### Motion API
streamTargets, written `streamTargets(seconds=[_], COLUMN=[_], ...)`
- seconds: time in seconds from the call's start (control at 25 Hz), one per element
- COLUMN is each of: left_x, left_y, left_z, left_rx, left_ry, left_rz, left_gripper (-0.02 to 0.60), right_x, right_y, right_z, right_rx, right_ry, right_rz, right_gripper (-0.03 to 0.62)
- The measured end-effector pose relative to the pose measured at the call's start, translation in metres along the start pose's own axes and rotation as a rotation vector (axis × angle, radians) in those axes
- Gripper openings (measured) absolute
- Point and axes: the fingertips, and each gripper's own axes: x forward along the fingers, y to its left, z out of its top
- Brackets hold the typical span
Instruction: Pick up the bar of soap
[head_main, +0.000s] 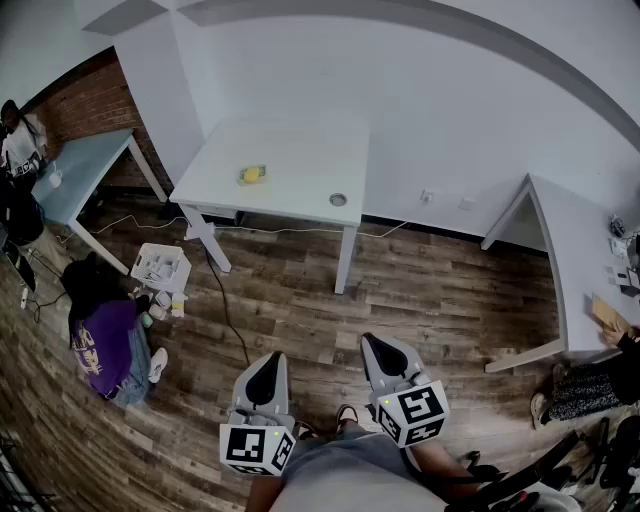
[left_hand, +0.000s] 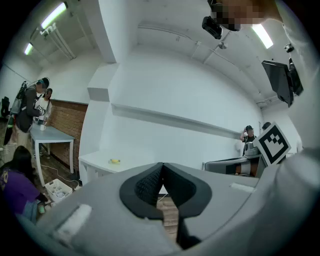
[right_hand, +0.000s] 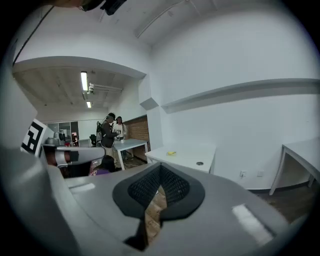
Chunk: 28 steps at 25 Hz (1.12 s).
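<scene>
Bar of soap (head_main: 252, 174): one, yellow, lying on the white tabletop (head_main: 290, 150) in the upper middle of the head view, on that top's left half. Nothing touches it.

Round grey disc (head_main: 338, 199): one, on the same tabletop near its front edge, to the right of the soap and apart from it.

Left hand-held gripper (head_main: 268, 360): one, lower middle of the head view, over the wooden floor (head_main: 430, 290). I read its jaws as closed tip to tip with nothing between them. It is well apart from the soap.

Right hand-held gripper (head_main: 372, 345): one, just right of the left one. Jaws closed and empty, also well short of the tabletop.

Other tabletops: two, namely a blue-grey tabletop (head_main: 85, 165) at upper left and a second white tabletop (head_main: 580, 250) at the right edge.

White crate (head_main: 160, 266): one, on the floor left of the soap's tabletop, with small items inside that I cannot make out.

People in the head view: one seated person (head_main: 105, 340) in a purple top at lower left, and one standing person (head_main: 18, 140) at the upper left edge.
</scene>
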Motion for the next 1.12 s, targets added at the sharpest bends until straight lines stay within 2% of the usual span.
streamTargets(seconds=[0.64,1.12], left_x=[0.008,0.036], left_y=[0.0,-0.023], left_z=[0.003,0.006], left_rx=[0.005,0.037], left_ry=[0.009,0.009], left_rz=[0.021,0.036], left_gripper=[0.002,0.002], right_x=[0.007,0.006], right_y=[-0.008,-0.04], right_z=[-0.002,0.002], right_rx=[0.018,0.017], right_ry=[0.01,-0.019], right_rz=[0.028,0.061], right_gripper=[0.002,0.002])
